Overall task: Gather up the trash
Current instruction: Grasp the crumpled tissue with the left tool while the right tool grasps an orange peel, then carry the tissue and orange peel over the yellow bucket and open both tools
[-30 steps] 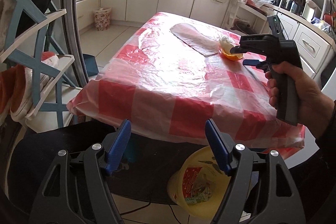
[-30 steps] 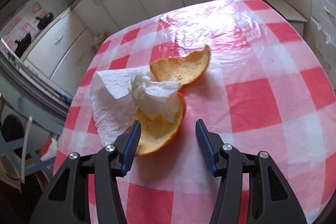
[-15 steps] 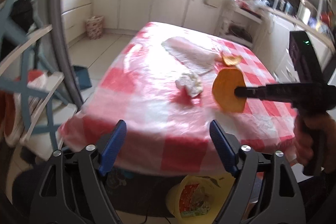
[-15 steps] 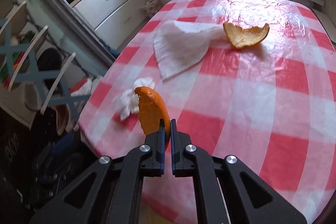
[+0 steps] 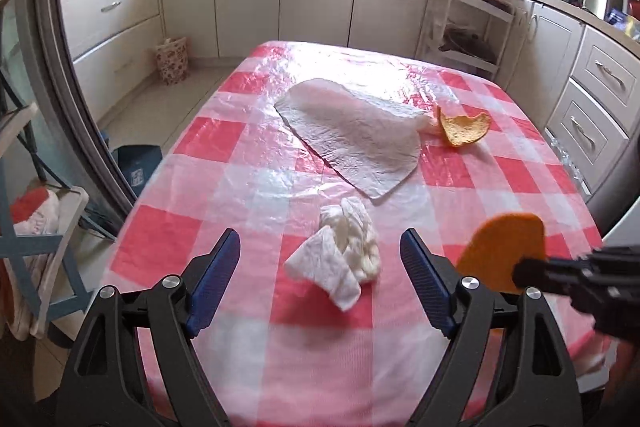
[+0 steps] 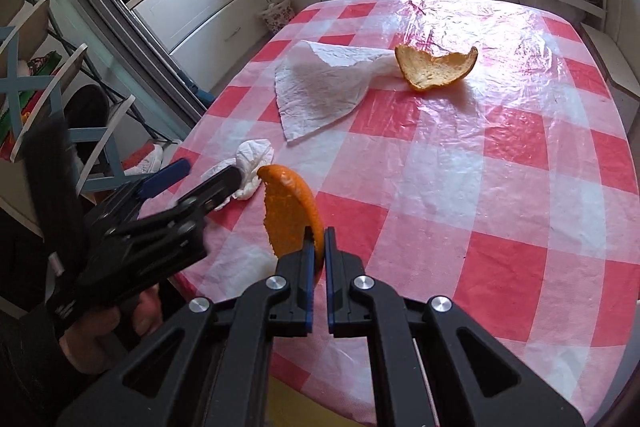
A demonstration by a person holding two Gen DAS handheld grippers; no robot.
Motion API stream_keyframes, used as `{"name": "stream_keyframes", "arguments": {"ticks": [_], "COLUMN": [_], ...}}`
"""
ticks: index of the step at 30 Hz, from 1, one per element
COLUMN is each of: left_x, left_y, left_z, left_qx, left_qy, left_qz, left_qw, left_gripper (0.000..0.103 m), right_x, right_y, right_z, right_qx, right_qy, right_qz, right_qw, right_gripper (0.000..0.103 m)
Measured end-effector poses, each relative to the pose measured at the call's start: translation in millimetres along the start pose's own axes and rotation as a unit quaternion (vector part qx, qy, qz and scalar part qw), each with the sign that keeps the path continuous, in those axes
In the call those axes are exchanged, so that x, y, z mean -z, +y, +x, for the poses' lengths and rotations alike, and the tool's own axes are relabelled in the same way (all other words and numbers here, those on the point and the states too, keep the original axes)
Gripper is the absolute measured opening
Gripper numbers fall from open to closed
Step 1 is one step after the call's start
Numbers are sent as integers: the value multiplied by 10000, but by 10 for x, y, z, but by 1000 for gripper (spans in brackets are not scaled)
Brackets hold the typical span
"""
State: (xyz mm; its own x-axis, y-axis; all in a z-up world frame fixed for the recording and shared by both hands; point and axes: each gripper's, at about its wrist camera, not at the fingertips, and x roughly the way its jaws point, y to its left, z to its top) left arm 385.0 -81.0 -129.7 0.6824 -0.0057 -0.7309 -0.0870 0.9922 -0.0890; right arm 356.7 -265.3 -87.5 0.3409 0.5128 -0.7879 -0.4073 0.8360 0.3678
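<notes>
Right claw (image 6: 316, 247) clamped on curved orange peel piece (image 6: 290, 215), lifted clear of desk (image 6: 520, 187) with red-and-white checked plastic cover. Left claw (image 5: 320, 267) wide, nothing gripped, jaws either side of crumpled white tissue wad (image 5: 344, 255) at near desk edge. Left to collect: the wad; flat white paper towel sheet (image 5: 352, 135) at 12 o'clock from it; second orange peel cup (image 5: 464, 129) at sheet's 3 o'clock. Judged: one item in hand, not yet binned; three items left on desk.
</notes>
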Motion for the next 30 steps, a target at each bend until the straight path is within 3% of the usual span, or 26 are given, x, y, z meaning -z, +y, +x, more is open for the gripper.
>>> {"name": "stream_keyframes", "arguments": {"ticks": [2, 3, 5, 6, 13, 17, 24, 27, 28, 30], "left_x": [-16, -11, 5, 27, 344, 679, 1380, 1487, 1516, 1606], "left_y": [-3, 1, 13, 4, 83, 57, -180, -301, -341, -417], "left_z": [113, 166, 153, 122, -431, -799, -985, -937, -913, -830], "left_qx": [76, 130, 243, 260, 643, 917, 1233, 1318, 1349, 1454], "left_qy": [151, 270, 290, 289, 189, 224, 824, 1019, 1102, 1457], "left_qz": [-29, -42, -47, -37, -129, -21, 501, 705, 777, 887], "left_qw": [9999, 9995, 9993, 9992, 9977, 9955, 9877, 9835, 9816, 9746], "left_gripper": [37, 34, 16, 14, 13, 13, 13, 13, 17, 37], "right_x": [8, 14, 35, 48, 185, 370, 976, 1273, 1382, 1509], "right_y": [13, 15, 4, -6, -50, 25, 311, 411, 442, 469], "right_z": [-20, -29, -59, -75, -268, -437, -623, -583, -531, -431], "right_qx": [0, 14, 32, 44, 42, -42, 108, 257, 383, 635], "right_qy": [-8, -10, -10, -11, -127, -251, -178, 59, 201, 425], "right_qz": [-19, -25, -21, -13, 129, 195, 102, 99, 84, 16], "right_qw": [10000, 10000, 10000, 10000, 9998, 9995, 9997, 9996, 9990, 9971], "right_gripper": [5, 5, 5, 5, 5, 5, 5, 5, 5, 5]}}
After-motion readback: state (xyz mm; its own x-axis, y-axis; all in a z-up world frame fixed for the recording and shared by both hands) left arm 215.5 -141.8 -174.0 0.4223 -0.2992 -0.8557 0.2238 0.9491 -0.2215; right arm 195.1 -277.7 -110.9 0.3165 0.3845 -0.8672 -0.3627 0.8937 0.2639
